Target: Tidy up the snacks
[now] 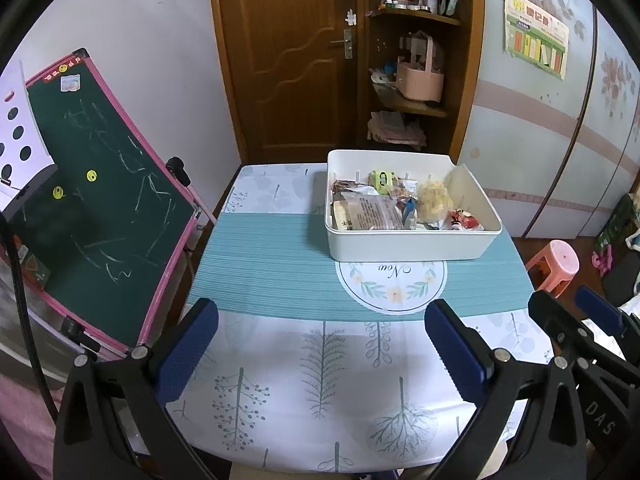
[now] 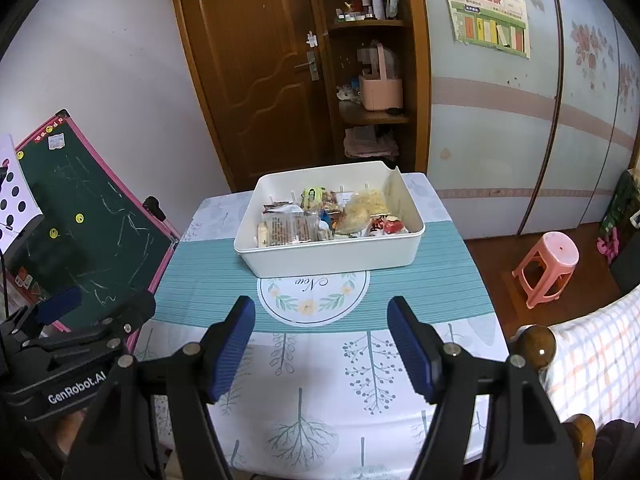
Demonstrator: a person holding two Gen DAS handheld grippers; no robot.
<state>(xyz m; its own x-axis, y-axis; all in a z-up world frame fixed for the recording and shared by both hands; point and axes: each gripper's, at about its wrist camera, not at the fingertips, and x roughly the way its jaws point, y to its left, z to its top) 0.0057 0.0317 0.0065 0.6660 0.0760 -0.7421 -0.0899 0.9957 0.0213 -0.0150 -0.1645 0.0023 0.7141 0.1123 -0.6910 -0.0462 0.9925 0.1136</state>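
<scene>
A white plastic bin (image 1: pixel 408 246) stands on the far half of the table, also in the right wrist view (image 2: pixel 332 258). It holds several snack packets (image 1: pixel 376 208) (image 2: pixel 320 220): a brown printed pack, a yellow puffed snack bag, a red-and-white wrapper. My left gripper (image 1: pixel 322 346) is open and empty above the near part of the table. My right gripper (image 2: pixel 322 344) is open and empty beside it; it also shows in the left wrist view (image 1: pixel 560 308). Both are well short of the bin.
The table wears a white and teal cloth (image 1: pixel 280 264) with tree prints. A pink-framed chalkboard (image 1: pixel 100 208) leans at the table's left edge. A pink stool (image 2: pixel 548 264) stands on the floor at right. A wooden door and shelves (image 2: pixel 372 80) are behind.
</scene>
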